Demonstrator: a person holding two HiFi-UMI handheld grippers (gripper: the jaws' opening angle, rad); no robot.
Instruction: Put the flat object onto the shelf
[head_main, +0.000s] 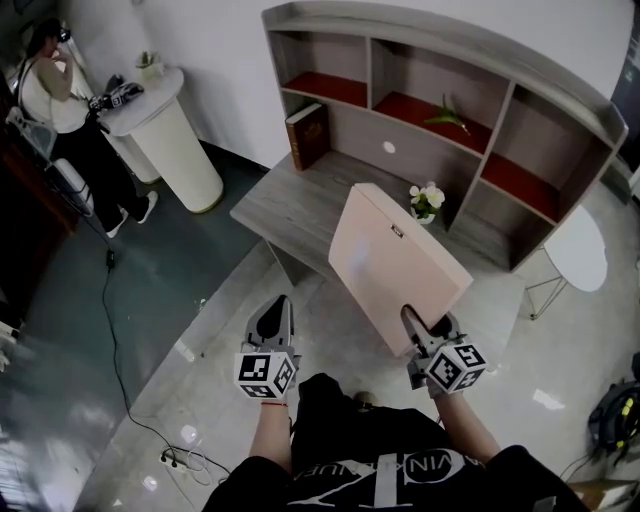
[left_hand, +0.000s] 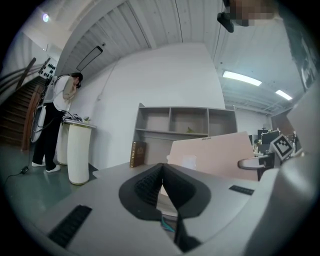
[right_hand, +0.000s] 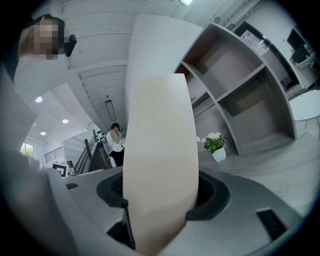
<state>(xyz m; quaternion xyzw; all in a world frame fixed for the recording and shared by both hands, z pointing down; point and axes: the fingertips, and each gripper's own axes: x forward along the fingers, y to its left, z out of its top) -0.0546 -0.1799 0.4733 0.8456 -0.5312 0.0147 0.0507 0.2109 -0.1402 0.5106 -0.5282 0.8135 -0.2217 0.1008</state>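
The flat object is a pale pink board (head_main: 390, 262), held tilted over the grey desk (head_main: 285, 205). My right gripper (head_main: 414, 322) is shut on its near edge; in the right gripper view the board (right_hand: 160, 145) stands up between the jaws and hides much of the scene. The grey shelf unit (head_main: 440, 100) with red-lined upper compartments rises at the desk's back. My left gripper (head_main: 277, 312) hangs to the board's left, jaws together with nothing in them, apart from the board. The left gripper view shows the board (left_hand: 215, 152) and shelf (left_hand: 185, 122) ahead.
A brown book (head_main: 307, 135) leans at the shelf's left end and a small white flower pot (head_main: 426, 203) stands on the desk behind the board. A green sprig (head_main: 447, 115) lies in a middle compartment. A white round table (head_main: 580, 250) is right; a pedestal (head_main: 170, 140) and person (head_main: 60, 110) left.
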